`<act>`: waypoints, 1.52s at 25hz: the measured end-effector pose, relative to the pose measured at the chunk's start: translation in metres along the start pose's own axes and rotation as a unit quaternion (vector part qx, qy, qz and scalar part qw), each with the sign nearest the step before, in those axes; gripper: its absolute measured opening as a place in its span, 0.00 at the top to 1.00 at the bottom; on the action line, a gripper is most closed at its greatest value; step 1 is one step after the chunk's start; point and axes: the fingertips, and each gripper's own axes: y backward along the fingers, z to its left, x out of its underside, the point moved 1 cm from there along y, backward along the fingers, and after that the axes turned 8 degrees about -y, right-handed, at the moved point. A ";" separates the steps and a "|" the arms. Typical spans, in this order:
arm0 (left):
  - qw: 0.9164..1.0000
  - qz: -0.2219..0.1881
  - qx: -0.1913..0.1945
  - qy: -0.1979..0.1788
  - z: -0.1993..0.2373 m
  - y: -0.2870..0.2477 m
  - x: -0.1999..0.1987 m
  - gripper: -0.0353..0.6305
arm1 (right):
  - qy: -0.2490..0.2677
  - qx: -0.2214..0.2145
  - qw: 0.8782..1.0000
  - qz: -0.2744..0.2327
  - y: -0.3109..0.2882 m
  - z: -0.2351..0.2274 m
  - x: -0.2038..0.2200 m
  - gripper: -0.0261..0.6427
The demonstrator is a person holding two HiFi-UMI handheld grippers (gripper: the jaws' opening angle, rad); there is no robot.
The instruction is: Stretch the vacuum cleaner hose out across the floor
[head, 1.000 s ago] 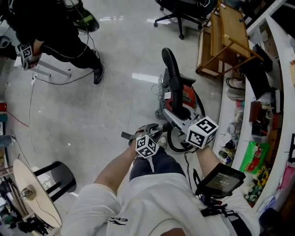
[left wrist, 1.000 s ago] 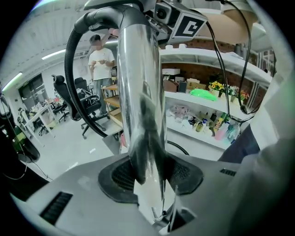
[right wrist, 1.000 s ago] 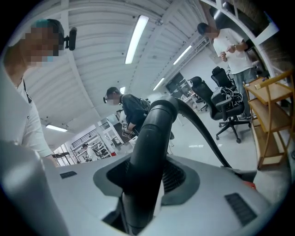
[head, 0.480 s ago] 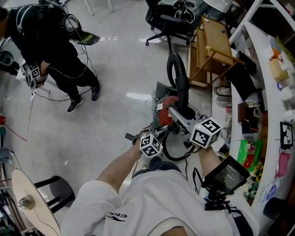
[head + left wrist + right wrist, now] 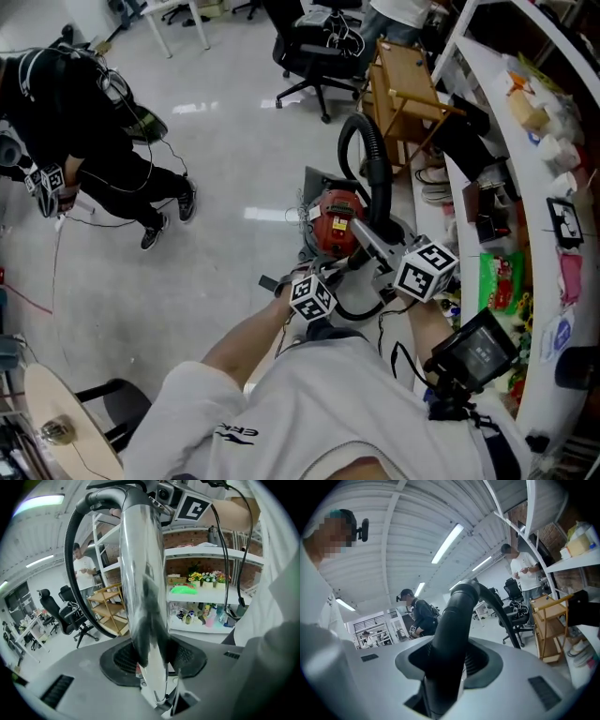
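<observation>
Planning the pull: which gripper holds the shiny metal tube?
The left gripper: its jaws clamp the chrome tube, while the right gripper is closed on the black curved handle that leads into the hose.

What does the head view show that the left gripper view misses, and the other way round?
Only the head view: the red vacuum cleaner body and a person in black. Only the left gripper view: the ceiling lights and the brick wall. Both: the black hose, the wooden rack and the office chair.
</observation>
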 end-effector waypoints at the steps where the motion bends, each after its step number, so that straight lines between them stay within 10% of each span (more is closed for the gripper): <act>1: 1.000 -0.002 0.003 -0.004 -0.008 0.004 -0.002 0.72 | 0.000 0.004 1.000 -0.004 0.007 0.006 0.002 0.72; 38: 0.987 -0.045 0.079 -0.132 -0.316 0.046 -0.114 0.72 | 0.014 0.125 0.985 -0.117 0.332 0.141 0.093 0.73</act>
